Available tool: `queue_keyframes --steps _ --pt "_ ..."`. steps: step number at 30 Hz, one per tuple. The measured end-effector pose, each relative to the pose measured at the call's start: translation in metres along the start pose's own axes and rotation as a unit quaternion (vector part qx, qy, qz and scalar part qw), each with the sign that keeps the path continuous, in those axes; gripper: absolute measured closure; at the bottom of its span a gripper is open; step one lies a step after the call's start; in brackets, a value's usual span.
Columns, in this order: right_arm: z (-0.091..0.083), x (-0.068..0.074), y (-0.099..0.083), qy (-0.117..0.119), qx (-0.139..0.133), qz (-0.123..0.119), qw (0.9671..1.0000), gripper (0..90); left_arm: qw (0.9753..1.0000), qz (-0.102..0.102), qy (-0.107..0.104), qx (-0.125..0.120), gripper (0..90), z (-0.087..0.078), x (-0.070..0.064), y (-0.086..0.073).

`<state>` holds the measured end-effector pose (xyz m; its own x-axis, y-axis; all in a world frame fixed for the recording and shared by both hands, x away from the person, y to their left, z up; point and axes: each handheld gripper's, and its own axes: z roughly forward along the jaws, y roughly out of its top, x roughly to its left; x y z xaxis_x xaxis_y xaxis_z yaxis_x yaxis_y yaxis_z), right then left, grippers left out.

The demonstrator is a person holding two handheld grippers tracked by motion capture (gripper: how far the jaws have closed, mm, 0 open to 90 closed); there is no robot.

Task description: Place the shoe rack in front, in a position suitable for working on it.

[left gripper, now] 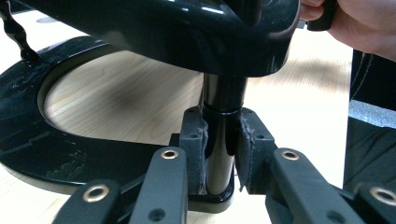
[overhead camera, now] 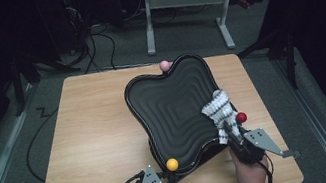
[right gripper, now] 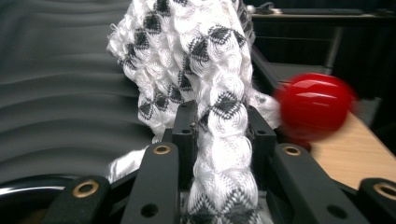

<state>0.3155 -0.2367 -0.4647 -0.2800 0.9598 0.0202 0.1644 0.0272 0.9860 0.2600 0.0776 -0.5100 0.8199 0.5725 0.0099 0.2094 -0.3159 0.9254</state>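
**Wiping the wavy black tray**

The right gripper (right gripper: pixel 219 126) pinches a soft, bumpy white cloth (overhead camera: pixel 218 109) with little black diamonds. The cloth lies on the right side of the shiny black tray (overhead camera: pixel 173 105), which has wavy ridges. The left gripper (left gripper: pixel 219 144) squeezes the tray's smooth round pole (left gripper: pixel 222 140).

1. The desk (overhead camera: pixel 95 149) is seen from a fixed camera set high on the person's side, faced forward and down, far enough that all four edges and the floor beyond are taken in.
2. The left gripper view is taken low and very near, along the left claw (left gripper: pixel 219 154), under the black tray (left gripper: pixel 187 32) at its glossy post (left gripper: pixel 223 140).
3. The right gripper view is taken close along the right claw (right gripper: pixel 219 135), across the tray's ribbed top.
4. The tray and the desk's wood are shared by all three views.
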Motion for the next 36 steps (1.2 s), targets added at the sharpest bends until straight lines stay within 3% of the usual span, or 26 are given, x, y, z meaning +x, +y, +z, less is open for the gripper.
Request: queue_keyframes --steps 5,12,16,19,20,23,28,33,36 --pt "0.0 -0.002 -0.001 -0.01 -0.001 -0.006 0.9999 71.6 1.0 0.002 0.0 0.0 74.6 0.0 0.0 0.0" --pt "0.001 0.001 0.0 -0.003 0.001 -0.004 1.0 70.1 1.0 0.001 -0.002 0.0 74.5 0.0 0.0 0.0" --pt "0.002 0.01 0.004 0.017 0.006 0.001 0.9998 70.1 1.0 -0.001 -0.002 0.0 74.5 0.0 0.0 0.0" --pt "0.001 0.024 0.005 0.03 0.008 -0.013 0.9994 69.9 1.0 -0.001 -0.003 0.0 74.5 0.0 0.001 0.0" --pt "0.0 0.03 0.006 0.046 0.007 -0.017 0.9988 68.9 1.0 0.0 -0.003 0.0 74.6 0.0 0.001 0.0" --pt "-0.001 0.049 0.003 0.095 -0.002 -0.04 0.9946 63.4 1.0 0.001 -0.004 0.0 74.5 0.0 0.001 0.0" --pt "-0.007 0.075 0.001 0.146 -0.008 -0.069 0.9868 65.8 1.0 0.002 -0.004 -0.001 74.5 0.0 0.001 0.0" --pt "-0.015 0.101 -0.005 0.206 -0.012 -0.102 0.9732 69.4 1.0 0.002 -0.005 0.0 74.5 0.0 0.001 0.0" --pt "-0.019 0.113 -0.007 0.224 -0.015 -0.117 0.9676 71.9 1.0 0.003 -0.005 0.0 74.5 0.0 0.001 0.0"
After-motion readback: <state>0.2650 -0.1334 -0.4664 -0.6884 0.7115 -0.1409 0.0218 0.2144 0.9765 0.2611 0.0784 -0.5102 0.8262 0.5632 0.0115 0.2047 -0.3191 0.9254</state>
